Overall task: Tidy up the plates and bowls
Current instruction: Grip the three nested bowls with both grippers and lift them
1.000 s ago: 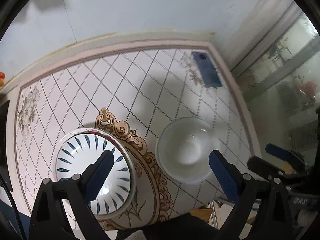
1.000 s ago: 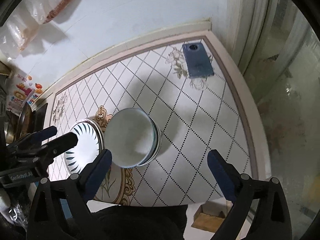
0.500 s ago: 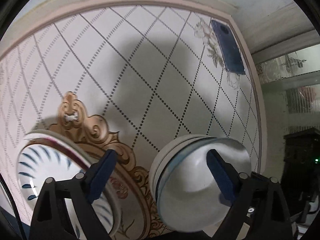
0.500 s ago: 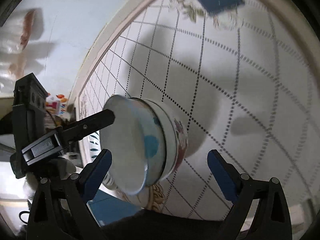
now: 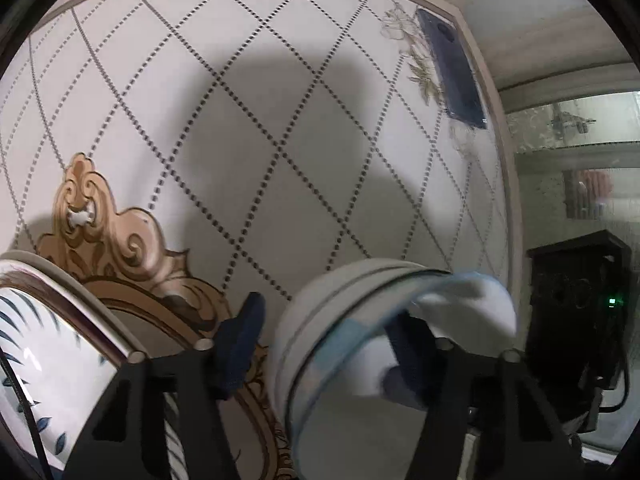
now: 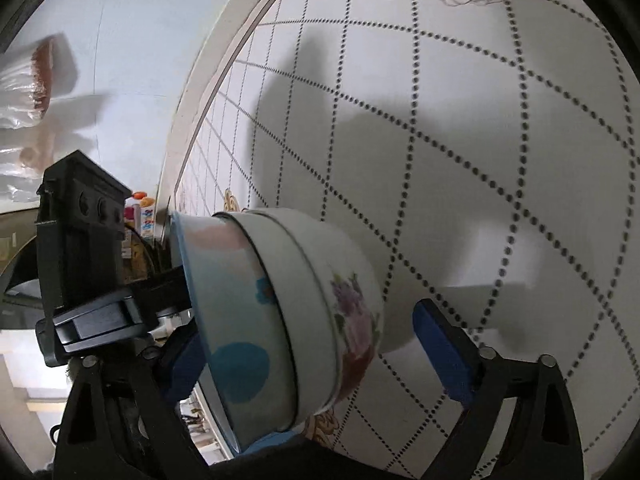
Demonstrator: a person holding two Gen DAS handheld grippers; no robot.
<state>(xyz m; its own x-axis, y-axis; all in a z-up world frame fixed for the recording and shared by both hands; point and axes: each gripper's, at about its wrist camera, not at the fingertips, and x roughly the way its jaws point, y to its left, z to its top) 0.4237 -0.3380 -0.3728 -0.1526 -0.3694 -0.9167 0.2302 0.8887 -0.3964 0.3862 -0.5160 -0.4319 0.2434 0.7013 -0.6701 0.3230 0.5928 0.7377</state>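
A stack of nested bowls point(image 6: 320, 300) stands on the table: the top bowl is pale blue with blue dots, and a white flowered bowl sits under it. My left gripper point(image 5: 324, 344) straddles the stack's near wall point(image 5: 292, 344), one finger outside and the other inside the top bowl. Its jaws are closing, and the outer pad point(image 5: 240, 336) sits just off the wall. My right gripper point(image 6: 310, 350) has the stack between its closing jaws, its right pad point(image 6: 440, 344) a gap away. A white plate with blue leaf strokes point(image 5: 48, 352) lies to the left.
A dark blue phone point(image 5: 452, 72) lies near the table's far right corner. The patterned table point(image 5: 280, 120) ends at a pale border by the wall. The left gripper's black body point(image 6: 88, 280) crowds the stack's left side in the right wrist view.
Both grippers have dropped down onto the bowl stack, which now looms large. The left jaws have narrowed sharply around the stack's wall; the right jaws have narrowed slightly.
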